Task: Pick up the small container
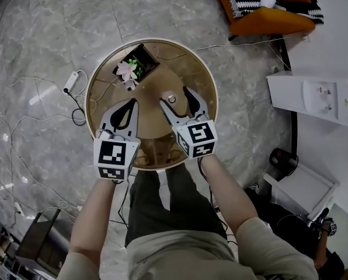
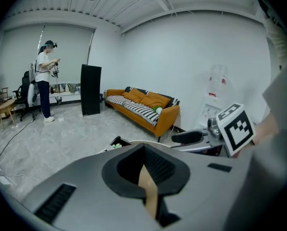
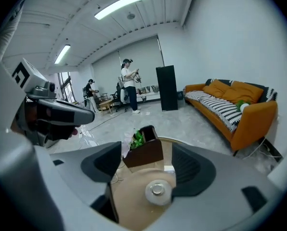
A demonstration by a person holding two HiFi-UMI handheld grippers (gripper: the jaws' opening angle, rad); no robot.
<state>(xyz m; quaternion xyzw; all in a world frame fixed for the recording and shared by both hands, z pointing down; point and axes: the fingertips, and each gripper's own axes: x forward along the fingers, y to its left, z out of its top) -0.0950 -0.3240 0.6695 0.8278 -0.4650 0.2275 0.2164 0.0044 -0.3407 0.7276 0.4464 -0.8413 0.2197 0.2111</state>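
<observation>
The small container [image 1: 172, 99], a low white round pot with a metal knob on its lid, stands on the round wooden table [image 1: 212, 92]. My right gripper [image 1: 174, 97] is open around it. In the right gripper view the small container [image 3: 157, 190] sits between the jaws of the right gripper [image 3: 147, 153], close against the right one, with a clear gap on its left. My left gripper [image 1: 130, 104] hovers over the table's left half, shut and empty. In its own view the left gripper [image 2: 144, 148] shows jaws that meet at the tips.
A dark box with flowers [image 1: 140, 60] stands at the table's far left, just beyond the container [image 3: 143, 150]. Cables and a power strip [image 1: 73, 81] lie on the marble floor. An orange sofa [image 1: 267, 16] and a white dispenser [image 1: 314, 98] stand to the right. A person [image 3: 129, 85] stands far off.
</observation>
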